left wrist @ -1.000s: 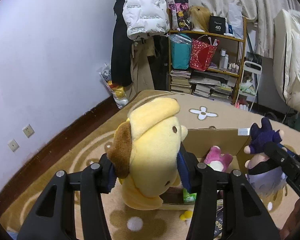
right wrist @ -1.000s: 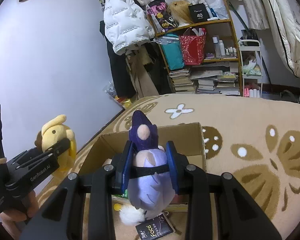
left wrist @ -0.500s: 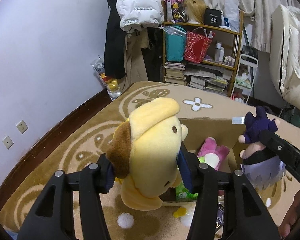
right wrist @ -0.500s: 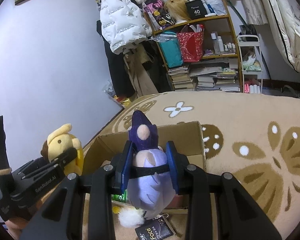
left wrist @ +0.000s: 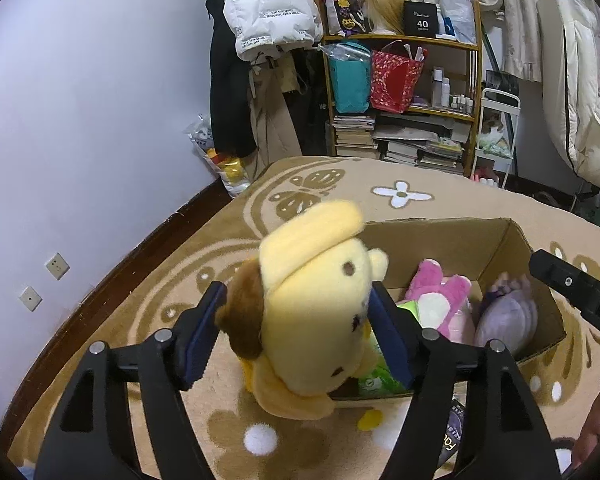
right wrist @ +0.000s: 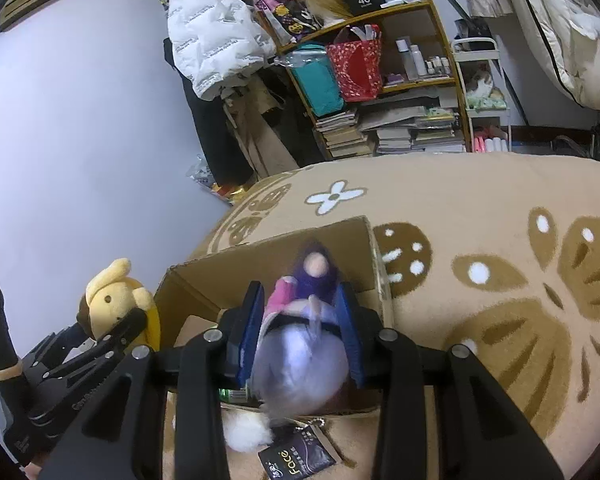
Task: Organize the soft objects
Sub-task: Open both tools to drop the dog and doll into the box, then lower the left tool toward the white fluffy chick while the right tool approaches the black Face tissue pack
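The left gripper (left wrist: 296, 332) is opening, its blue pads standing just clear of the yellow dog plush (left wrist: 312, 308) that hangs between them; a gap shows at the 9 o'clock pad, while the 3 o'clock pad sits close against the toy's cheek. The plush is at the near-left corner of the cardboard box (left wrist: 452, 240), its lower body over the carpet (left wrist: 160, 280) rather than over the opening. Released here, it may well tip outward and land on the rug instead of inside.

The right gripper (right wrist: 300, 316) is also opening, with the blurred purple doll (right wrist: 304, 344) between the pads and seemingly slipping free. In the left wrist view the doll lies low in the box at 3 o'clock, beside a pink plush (left wrist: 440, 300). Its white pom-pom (right wrist: 246, 430) and dark tag (right wrist: 296, 458) trail at 6 o'clock outside the near wall, and could catch on the rim or drag the doll back. With both toys going at once, a snag on one side could go unnoticed.
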`<state>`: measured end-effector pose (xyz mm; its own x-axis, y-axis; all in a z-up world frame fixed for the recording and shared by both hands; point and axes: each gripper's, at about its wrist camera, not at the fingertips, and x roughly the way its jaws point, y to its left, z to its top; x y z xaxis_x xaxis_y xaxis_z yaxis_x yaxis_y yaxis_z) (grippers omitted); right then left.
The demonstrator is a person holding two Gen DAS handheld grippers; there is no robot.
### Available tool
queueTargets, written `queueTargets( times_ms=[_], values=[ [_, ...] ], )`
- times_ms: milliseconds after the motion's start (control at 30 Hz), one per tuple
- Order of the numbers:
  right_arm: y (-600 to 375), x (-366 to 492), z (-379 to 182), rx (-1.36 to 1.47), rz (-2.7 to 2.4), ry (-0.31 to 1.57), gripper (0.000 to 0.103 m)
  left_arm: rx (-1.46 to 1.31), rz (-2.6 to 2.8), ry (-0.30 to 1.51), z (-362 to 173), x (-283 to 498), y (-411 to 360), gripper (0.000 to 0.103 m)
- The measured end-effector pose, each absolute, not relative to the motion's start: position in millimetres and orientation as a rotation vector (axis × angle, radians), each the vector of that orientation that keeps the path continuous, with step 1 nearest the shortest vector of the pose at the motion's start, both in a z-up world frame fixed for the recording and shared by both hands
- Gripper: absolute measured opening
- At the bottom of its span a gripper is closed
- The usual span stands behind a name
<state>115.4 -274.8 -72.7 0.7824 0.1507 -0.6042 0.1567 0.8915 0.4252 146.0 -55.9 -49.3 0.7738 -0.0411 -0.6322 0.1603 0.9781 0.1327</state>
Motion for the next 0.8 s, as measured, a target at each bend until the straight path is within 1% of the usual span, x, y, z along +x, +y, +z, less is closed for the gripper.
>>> queueTargets(
  times_ms=[33,100,133,233,300,333,400,533,600,800],
  values=[
    [-275,116,-73,0.479,-0.007,0.68,0.046,0.186,-0.11,0.679,-48,145,-55,0.072],
    [-276,114,-72,0.474,-0.014,0.68,0.053,0.19,-0.104,0.678,-46,144,-54,0.079],
    [-275,113,-72,0.472,-0.014,0.68,0.054,0.191,-0.1,0.673,-45,142,-52,0.081],
    [-274,109,-68,0.458,-0.021,0.673,0.063,0.183,-0.092,0.664,-41,137,-48,0.086],
    [-273,106,-65,0.454,-0.021,0.67,0.074,0.171,-0.085,0.66,-38,134,-45,0.095],
    [-272,104,-64,0.452,-0.023,0.67,0.077,0.166,-0.079,0.655,-37,133,-44,0.097],
    [-270,101,-63,0.447,-0.026,0.671,0.088,0.154,-0.066,0.642,-35,128,-40,0.102],
    [-266,95,-60,0.439,-0.016,0.686,0.095,0.155,-0.06,0.644,-33,121,-36,0.102],
    [-264,90,-60,0.436,-0.026,0.685,0.102,0.157,-0.057,0.647,-32,117,-34,0.102],
    [-261,79,-60,0.411,-0.049,0.71,0.103,0.136,-0.061,0.679,-33,106,-28,0.102]
  ],
)
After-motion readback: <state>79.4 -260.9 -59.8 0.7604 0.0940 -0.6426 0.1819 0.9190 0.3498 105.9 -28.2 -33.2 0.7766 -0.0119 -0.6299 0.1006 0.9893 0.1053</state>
